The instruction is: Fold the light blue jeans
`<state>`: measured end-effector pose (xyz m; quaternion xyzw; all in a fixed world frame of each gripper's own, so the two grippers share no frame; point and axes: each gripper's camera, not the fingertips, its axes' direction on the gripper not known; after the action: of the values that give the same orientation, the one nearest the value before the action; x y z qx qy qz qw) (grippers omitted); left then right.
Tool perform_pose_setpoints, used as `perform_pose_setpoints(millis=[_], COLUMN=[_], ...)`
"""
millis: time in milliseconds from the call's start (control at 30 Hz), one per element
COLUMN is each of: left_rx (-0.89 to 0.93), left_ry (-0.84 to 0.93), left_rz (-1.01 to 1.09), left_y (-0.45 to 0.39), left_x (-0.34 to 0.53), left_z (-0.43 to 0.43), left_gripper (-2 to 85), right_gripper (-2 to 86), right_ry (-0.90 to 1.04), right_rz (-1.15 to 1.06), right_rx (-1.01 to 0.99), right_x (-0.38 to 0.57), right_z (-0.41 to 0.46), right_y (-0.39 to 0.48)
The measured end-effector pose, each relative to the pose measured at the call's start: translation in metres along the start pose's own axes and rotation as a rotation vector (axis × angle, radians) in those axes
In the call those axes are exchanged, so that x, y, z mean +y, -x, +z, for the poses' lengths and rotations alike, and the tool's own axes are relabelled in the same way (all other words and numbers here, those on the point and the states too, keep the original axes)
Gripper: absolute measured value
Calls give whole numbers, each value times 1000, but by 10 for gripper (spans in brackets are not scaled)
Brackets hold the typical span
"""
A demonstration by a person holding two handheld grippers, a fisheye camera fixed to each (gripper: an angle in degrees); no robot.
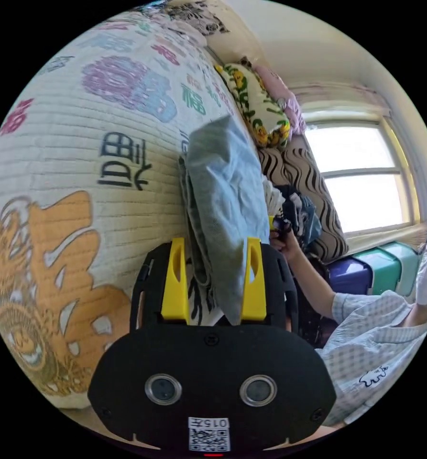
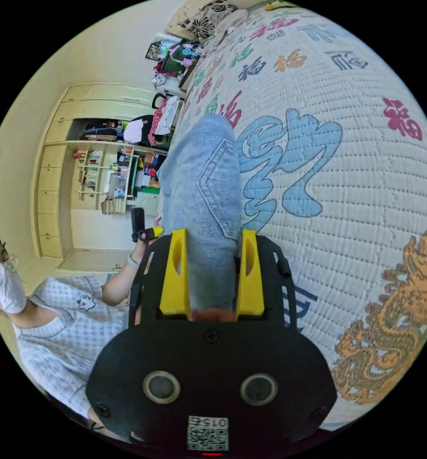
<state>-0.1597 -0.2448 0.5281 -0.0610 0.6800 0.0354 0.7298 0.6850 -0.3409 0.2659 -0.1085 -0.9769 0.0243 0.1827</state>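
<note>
The light blue jeans [image 1: 225, 191] rise from the yellow jaws towards twelve o'clock in the left gripper view, doubled over, pale inner side outward, one fold hanging between the jaws. In the right gripper view a stitched back pocket [image 2: 218, 191] faces outward.

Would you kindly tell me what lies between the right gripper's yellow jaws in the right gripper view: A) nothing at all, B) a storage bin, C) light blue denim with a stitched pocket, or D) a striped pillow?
C: the right gripper has both jaws closed against the light blue jeans, whose pocket stitching is visible, above the quilted bedspread.
</note>
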Motion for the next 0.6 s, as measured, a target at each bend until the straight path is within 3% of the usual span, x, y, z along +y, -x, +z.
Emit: perform_pose_setpoints(millis=[67,133,267,433,600], left_rx=[-68,-2,165,80,216], left_ry=[93,120,-48,-37,-78], left_rz=[20,6,-35,-1,-69], left_y=[2,13,37,42,61], left_x=[-15,-18,1,4,5], left_z=[13,13,7,40,65], left_gripper=[168,169,168,141,137], right_gripper=[153,152,158,110,83], right_ry=[57,91,151,169,134], right_rz=[29,26,-8,29,57], right_rx=[-106,-134,-125,-146,-175], right_x=[-21,-37,-72,-99,-120], right_z=[-8,-10,-4,-2,1], right_y=[-14,-15,1,1,6])
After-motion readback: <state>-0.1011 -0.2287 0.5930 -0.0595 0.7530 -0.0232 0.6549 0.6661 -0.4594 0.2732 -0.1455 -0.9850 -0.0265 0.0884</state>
